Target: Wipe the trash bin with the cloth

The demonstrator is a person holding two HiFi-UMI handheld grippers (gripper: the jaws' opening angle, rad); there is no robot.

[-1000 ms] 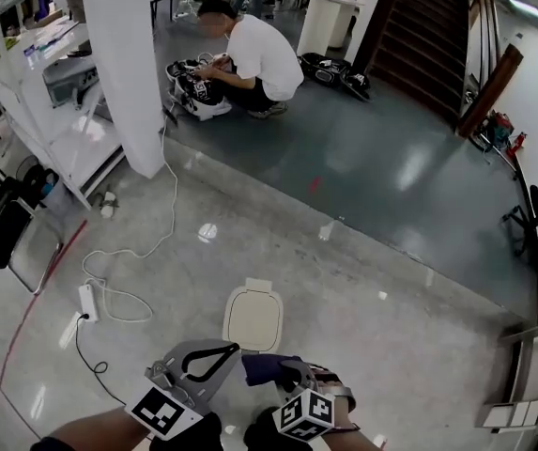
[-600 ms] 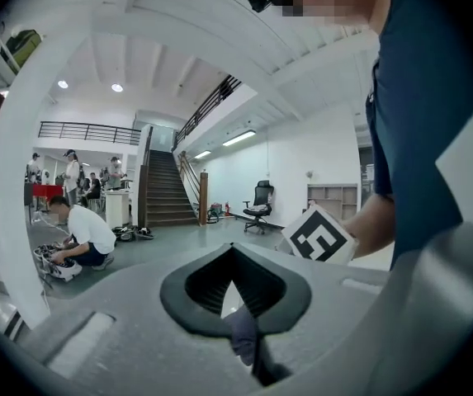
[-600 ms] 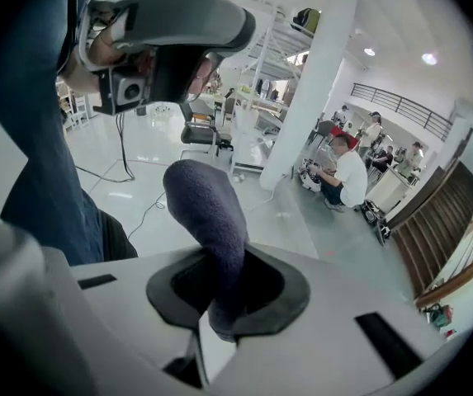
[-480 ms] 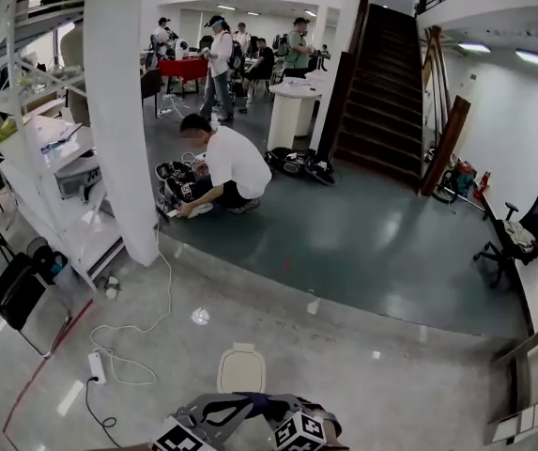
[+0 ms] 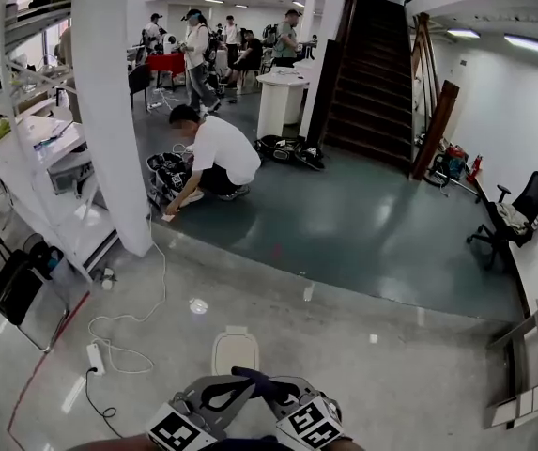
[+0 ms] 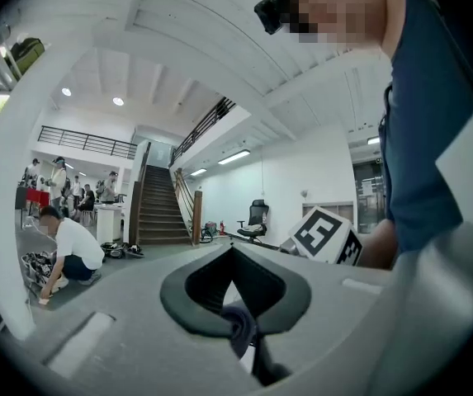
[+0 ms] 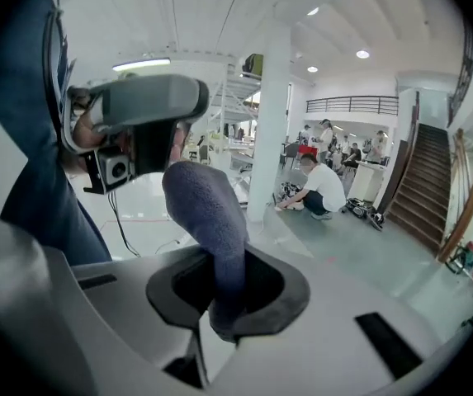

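Between the right gripper's [image 7: 219, 295] jaws: dark blue-purple fleecy cloth [image 7: 207, 213], clamped tight, the free end rising up and away from the jaws toward the left gripper. The left gripper [image 6: 236, 299] is also pinched shut on the cloth, with a small tuft showing at the apex of its jaws. So the cloth is bridged between both grippers.

The cream plastic trash bin with a flat lid [image 5: 234, 351] stands on the glossy floor, ahead of and below both sets of jaws and apart from them. There's no cloth contact. Neither gripper view shows the bin; both cameras look out over the hall.

Just changed: the head camera has pitched up. 1.0 s ago it looked steeply down with the bin mid-frame. Now the dark brown staircase [image 5: 367, 73] and the far end of the hall are in view, and the bin sits low in the frame, just beyond the jaws. The crouching person in a white shirt [image 5: 214, 153] has dropped from the top edge to mid-frame. The grippers are at the bottom edge as before, but closer together. The cloth was bunched by the right jaws then; now it spans both.

My read for the task: grip is sorted and wiping hasn't started. The attention shift looks like a pause, not progress. The next move needs both grippers lowered forward onto the lid.
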